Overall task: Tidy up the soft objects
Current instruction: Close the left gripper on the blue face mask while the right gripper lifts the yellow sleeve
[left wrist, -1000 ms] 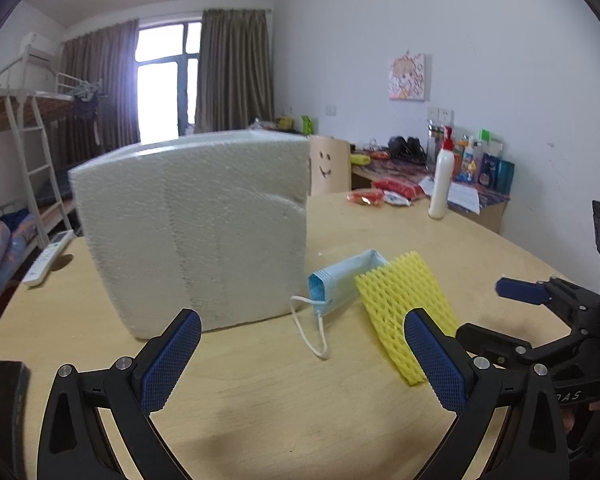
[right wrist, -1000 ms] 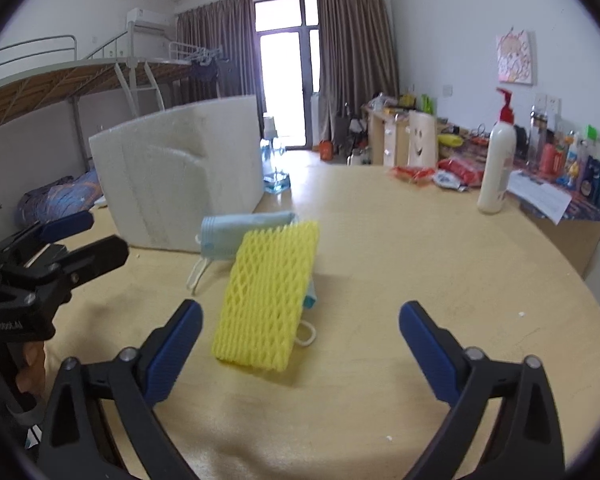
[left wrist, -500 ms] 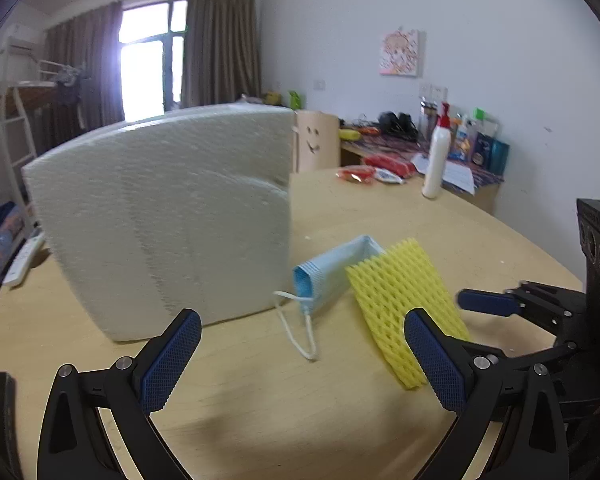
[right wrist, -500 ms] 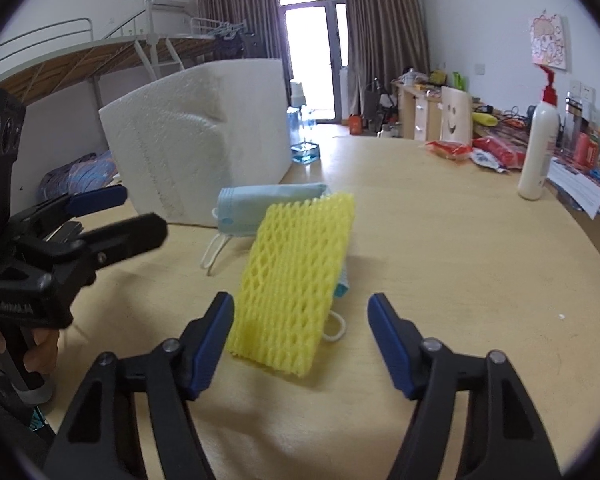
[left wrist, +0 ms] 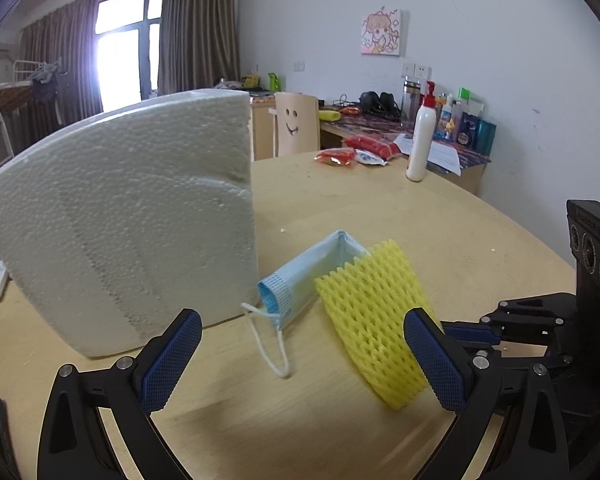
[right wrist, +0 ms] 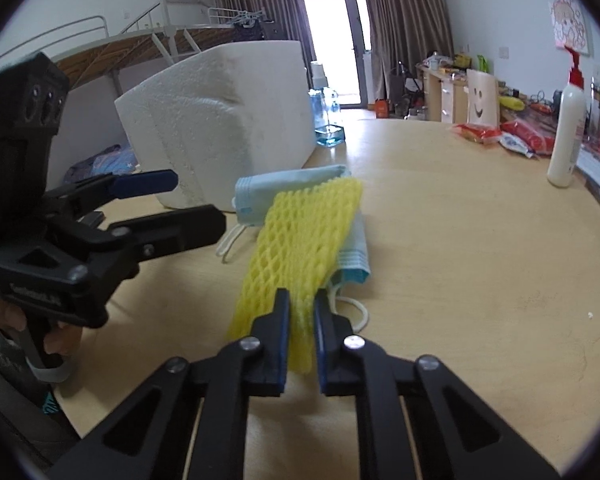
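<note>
On the counter (right wrist: 460,240), your right gripper (right wrist: 300,312) clamps the yellow foam net (right wrist: 300,236); lifting could drag the face mask (right wrist: 284,188) underneath.

Quick tally: one yellow foam net (right wrist: 300,240), one blue face mask (left wrist: 300,280) tucked under it, one big white styrofoam block (left wrist: 132,220), one white pump bottle (left wrist: 420,140), all ahead of the two grippers; red snack packs further off, maybe two or three.
</note>
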